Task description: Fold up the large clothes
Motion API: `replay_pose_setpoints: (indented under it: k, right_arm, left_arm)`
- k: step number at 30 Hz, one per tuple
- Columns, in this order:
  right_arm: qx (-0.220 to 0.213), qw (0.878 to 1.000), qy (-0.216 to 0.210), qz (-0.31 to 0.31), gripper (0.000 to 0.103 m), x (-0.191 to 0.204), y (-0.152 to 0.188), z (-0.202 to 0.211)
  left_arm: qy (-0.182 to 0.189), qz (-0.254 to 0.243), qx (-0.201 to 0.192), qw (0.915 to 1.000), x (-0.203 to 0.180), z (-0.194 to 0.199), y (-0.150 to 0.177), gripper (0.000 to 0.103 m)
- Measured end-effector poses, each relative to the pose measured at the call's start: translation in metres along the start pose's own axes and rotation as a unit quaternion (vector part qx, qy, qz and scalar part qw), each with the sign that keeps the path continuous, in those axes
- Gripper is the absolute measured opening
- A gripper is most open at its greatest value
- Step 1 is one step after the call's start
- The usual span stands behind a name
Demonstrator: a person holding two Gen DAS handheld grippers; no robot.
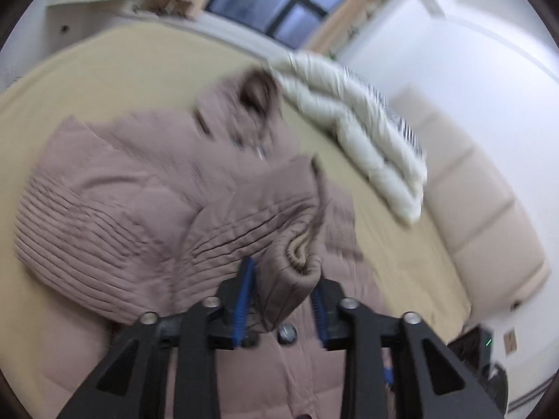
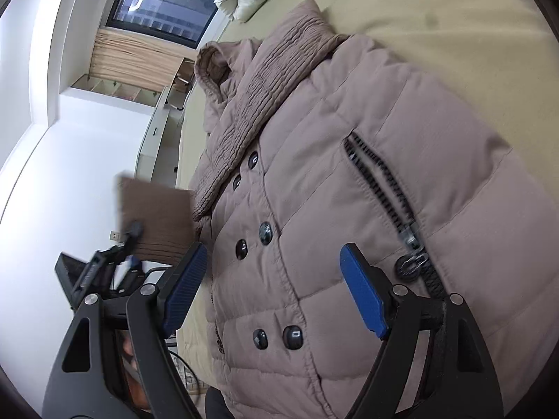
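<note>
1. Looking along the left gripper, we see its blue-padded fingers clamped on the elastic-trimmed cuff of a sleeve of the dusty-pink quilted puffer coat, which hangs bunched between them.
2. That coat lies spread on the beige bed sheet, its ribbed side panel to the left and its hood or collar toward the far end; motion blur keeps us from telling which it is.
3. Right of the coat, a rumpled cream duvet runs along the bed's far edge, beside a padded cream headboard. A dark window sits beyond.
4. Turning to the right wrist view, we find the window at upper left and a brown blurred panel near the left pad.
5. Our right gripper hovers with its blue pads spread wide apart, gripping nothing, just above the coat's front.
6. Between and beyond the pads lie dark round buttons in pairs, and to the right a black pocket zipper with a metal pull.
</note>
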State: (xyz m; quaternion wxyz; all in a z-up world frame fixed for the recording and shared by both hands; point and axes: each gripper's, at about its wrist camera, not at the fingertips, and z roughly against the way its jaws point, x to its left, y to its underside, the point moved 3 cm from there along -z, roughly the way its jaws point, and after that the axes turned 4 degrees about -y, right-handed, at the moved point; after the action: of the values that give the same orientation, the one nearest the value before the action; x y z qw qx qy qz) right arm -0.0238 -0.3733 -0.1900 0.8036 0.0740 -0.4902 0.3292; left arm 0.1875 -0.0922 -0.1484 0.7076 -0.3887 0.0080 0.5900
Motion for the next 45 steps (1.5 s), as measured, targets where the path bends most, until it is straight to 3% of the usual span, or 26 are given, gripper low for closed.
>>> replay_pose_setpoints:
  k: [3, 5, 7, 11, 16, 22, 27, 31, 33, 35, 38, 42, 45]
  right_arm:
    - [0.015, 1.000, 0.001, -0.005, 0.078, -0.005, -0.003, -0.005]
    - [0.021, 1.000, 0.000, -0.002, 0.078, -0.004, -0.005, -0.012]
    - [0.029, 1.000, -0.001, 0.001, 0.078, 0.002, -0.008, -0.023]
    - [0.066, 0.997, -0.027, 0.031, 0.078, 0.033, -0.013, -0.060]
    - [0.108, 0.993, 0.016, 0.034, 0.078, 0.042, -0.021, -0.125]
    - [0.101, 0.992, 0.040, 0.059, 0.076, 0.053, -0.037, -0.152]
    - [0.117, 0.984, 0.068, 0.113, 0.052, 0.067, -0.030, -0.173]
    - [0.125, 0.978, 0.084, 0.146, 0.042, 0.077, -0.028, -0.185]
    - [0.127, 0.976, 0.081, 0.155, 0.025, 0.090, -0.031, -0.186]
    - [0.126, 0.972, 0.069, 0.186, 0.018, 0.119, -0.031, -0.181]
    - [0.114, 0.959, 0.040, 0.257, 0.017, 0.185, -0.035, -0.168]
    - [0.070, 0.940, -0.012, 0.334, 0.016, 0.285, -0.056, -0.137]
    - [0.032, 0.925, -0.024, 0.378, 0.016, 0.339, -0.085, -0.113]
  left_arm:
    - [0.011, -0.012, 0.033, 0.9993, -0.019, -0.014, 0.019, 0.048]
    - [0.012, -0.026, 0.026, 0.9993, -0.029, -0.002, 0.028, 0.058]
    - [0.009, -0.027, 0.011, 0.9995, -0.023, 0.018, 0.034, 0.059]
    - [-0.024, 0.026, -0.009, 0.9993, 0.027, 0.058, 0.036, 0.060]
    - [-0.056, 0.082, -0.026, 0.9947, 0.091, 0.093, 0.050, 0.060]
    - [-0.064, 0.124, -0.013, 0.9902, 0.147, 0.115, 0.079, 0.060]
    - [-0.057, 0.140, -0.011, 0.9884, 0.162, 0.116, 0.089, 0.060]
    - [-0.053, 0.143, -0.015, 0.9882, 0.162, 0.115, 0.089, 0.060]
    - [-0.055, 0.140, -0.019, 0.9885, 0.162, 0.116, 0.087, 0.060]
    - [-0.059, 0.135, -0.024, 0.9887, 0.163, 0.117, 0.083, 0.060]
    - [-0.068, 0.137, -0.032, 0.9877, 0.166, 0.112, 0.073, 0.060]
    - [-0.080, 0.130, -0.053, 0.9869, 0.160, 0.099, 0.047, 0.067]
    - [-0.085, 0.123, -0.075, 0.9859, 0.152, 0.085, 0.015, 0.068]
